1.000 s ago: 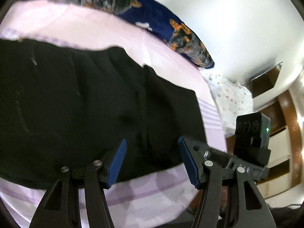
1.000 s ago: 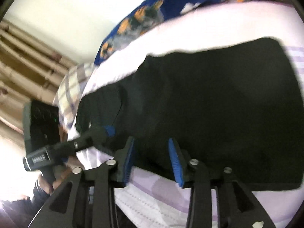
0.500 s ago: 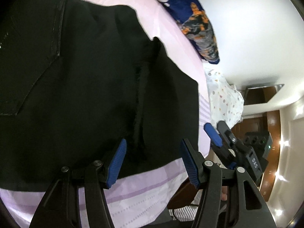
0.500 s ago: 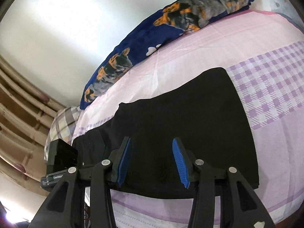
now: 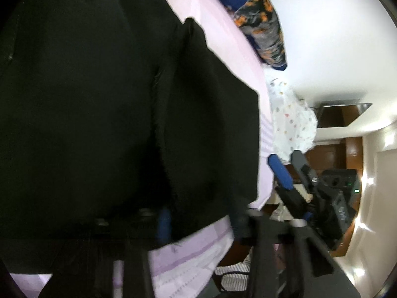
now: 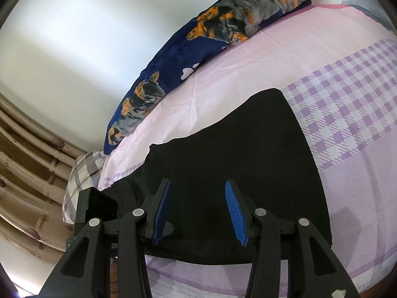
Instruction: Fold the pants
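Black pants (image 5: 99,111) lie flat on the pink and purple bedsheet (image 5: 193,255), seen also in the right wrist view as pants (image 6: 248,154). My left gripper (image 5: 201,223) is low at their near edge, blurred, its jaws closed in on a fold of the black cloth. The right gripper (image 6: 198,213) hovers over the other end's near edge, open, nothing pressed between its blue pads (image 6: 234,213). Each gripper shows in the other's view: the right gripper (image 5: 280,171) past the bed's corner, the left gripper's body (image 6: 99,206) at lower left.
A blue blanket with orange and grey print (image 6: 223,37) runs along the white wall behind the bed. A plaid pillow (image 6: 79,173) and curtains (image 6: 24,173) are at left. A dotted white pillow (image 5: 290,119) and a wooden doorway (image 5: 342,149) are on the right.
My left gripper has dropped closer to the pants' near edge and its pads have drawn in on the cloth. The right gripper has swung so that more of the bed shows; its jaws stayed apart.
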{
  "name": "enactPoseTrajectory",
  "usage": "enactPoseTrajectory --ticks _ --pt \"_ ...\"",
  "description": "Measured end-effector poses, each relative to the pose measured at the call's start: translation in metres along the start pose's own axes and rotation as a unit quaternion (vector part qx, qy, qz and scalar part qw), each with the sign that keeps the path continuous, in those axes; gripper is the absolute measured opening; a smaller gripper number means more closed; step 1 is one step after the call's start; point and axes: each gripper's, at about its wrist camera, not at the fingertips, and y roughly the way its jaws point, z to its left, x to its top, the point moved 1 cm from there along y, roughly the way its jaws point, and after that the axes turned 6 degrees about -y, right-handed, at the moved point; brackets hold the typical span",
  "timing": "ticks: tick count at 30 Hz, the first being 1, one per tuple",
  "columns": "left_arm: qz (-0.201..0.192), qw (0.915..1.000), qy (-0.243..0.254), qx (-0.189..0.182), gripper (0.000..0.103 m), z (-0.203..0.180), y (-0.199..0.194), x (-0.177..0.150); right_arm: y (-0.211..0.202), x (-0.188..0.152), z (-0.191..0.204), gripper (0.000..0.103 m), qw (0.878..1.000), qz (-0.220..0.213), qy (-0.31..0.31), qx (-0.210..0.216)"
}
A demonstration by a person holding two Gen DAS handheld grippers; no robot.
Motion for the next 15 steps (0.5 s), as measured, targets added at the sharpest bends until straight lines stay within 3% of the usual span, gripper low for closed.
enactPoseTrajectory --ticks 3,7,10,15 --pt "-0.009 0.9998 -0.013 0.009 0.008 0.003 -0.001 -0.001 -0.001 0.0 -0.002 0.043 1.0 -0.001 0.004 -0.003" --pt "-0.037 0.9981 0.042 0.026 0.008 -0.013 -0.018 -0.013 -0.001 0.0 -0.006 0.043 1.0 -0.002 0.015 -0.009" --pt "-0.053 0.9963 0.057 0.037 0.008 -0.015 -0.032 -0.019 0.001 -0.002 -0.01 0.043 1.0 0.003 0.023 -0.015" --pt "-0.054 0.9955 0.036 0.069 0.008 0.01 -0.035 -0.019 0.011 -0.006 -0.012 0.043 0.999 0.025 0.024 -0.034"
